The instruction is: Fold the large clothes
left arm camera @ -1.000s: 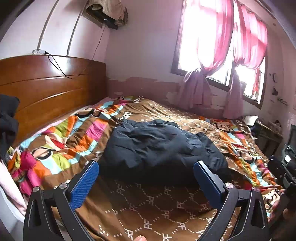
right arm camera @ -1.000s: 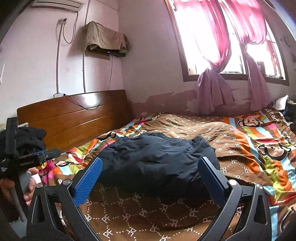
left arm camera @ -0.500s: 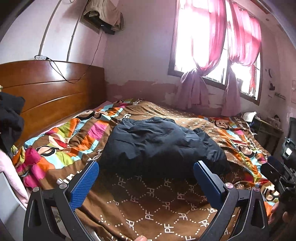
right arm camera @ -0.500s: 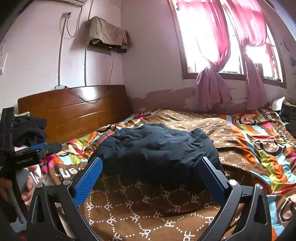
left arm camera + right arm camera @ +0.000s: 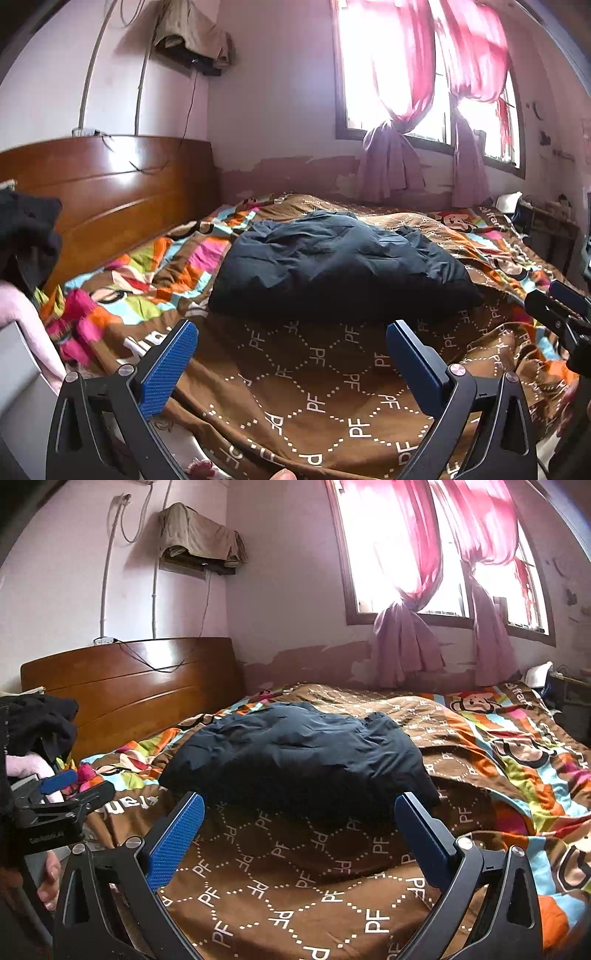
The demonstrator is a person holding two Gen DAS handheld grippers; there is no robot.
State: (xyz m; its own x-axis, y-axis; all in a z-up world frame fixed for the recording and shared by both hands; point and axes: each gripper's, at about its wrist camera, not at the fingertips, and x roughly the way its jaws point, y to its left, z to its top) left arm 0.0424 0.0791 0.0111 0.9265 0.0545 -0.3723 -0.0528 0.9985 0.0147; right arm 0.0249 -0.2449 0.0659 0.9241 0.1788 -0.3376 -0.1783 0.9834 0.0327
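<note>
A dark navy padded jacket lies folded in a thick bundle in the middle of the bed, seen also in the right wrist view. My left gripper stands open short of the jacket's near edge, nothing between its blue pads. My right gripper is open too, its fingers level with the jacket's near edge and holding nothing. In the right wrist view the left gripper shows at the left edge, held by a hand. The right gripper's tips show at the right edge of the left wrist view.
The bed carries a brown and bright patchwork quilt with a wooden headboard at the left. Dark and pink clothes are piled at the left. Pink curtains hang over the window behind; a small table stands far right.
Both grippers have drawn back from the jacket and lifted a little, so more brown quilt shows in front of it. The jacket has not moved. Both stay open.
</note>
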